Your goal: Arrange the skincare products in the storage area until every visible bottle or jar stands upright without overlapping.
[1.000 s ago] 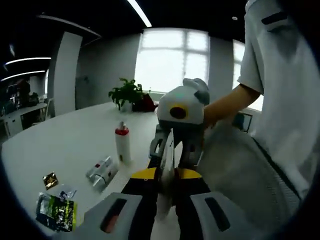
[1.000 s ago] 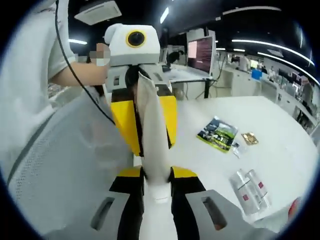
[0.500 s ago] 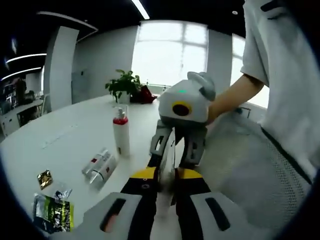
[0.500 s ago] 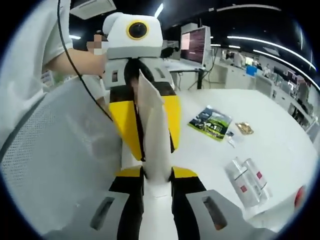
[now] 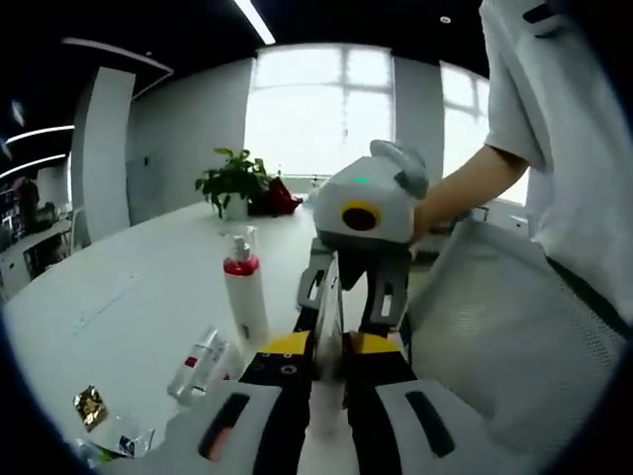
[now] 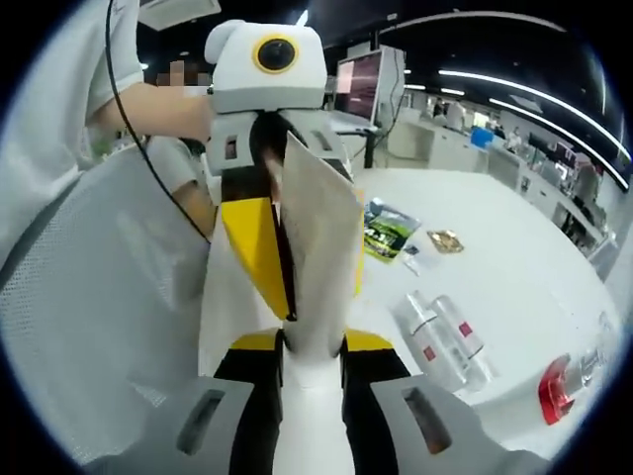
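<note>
A white flat pouch (image 6: 319, 237) hangs between both grippers above the white table (image 5: 129, 287). My left gripper (image 5: 329, 346) is shut on its near edge, and the pouch (image 5: 329, 307) shows edge-on there. My right gripper (image 6: 315, 341) is shut on the opposite end. A person's hand holds the right gripper (image 5: 346, 302) facing the left gripper (image 6: 287, 267). A white pump bottle with a red collar (image 5: 244, 297) stands upright on the table. Two clear tubes (image 6: 445, 341) lie flat on their sides; the same tubes (image 5: 203, 356) lie near the bottle. The bottle's red collar (image 6: 556, 388) is at the lower right.
A green packet (image 6: 384, 228) and a gold sachet (image 6: 444, 239) lie on the table beyond the tubes. A potted plant (image 5: 232, 183) stands at the table's far end. A grey mesh chair back (image 5: 495, 336) is close beside the grippers. A person in a white shirt (image 5: 564, 148) stands alongside.
Both views have swung, so the bottle and tubes sit closer in. The pouch has turned and now shows more of its broad face in the right gripper view. Both grippers stay shut.
</note>
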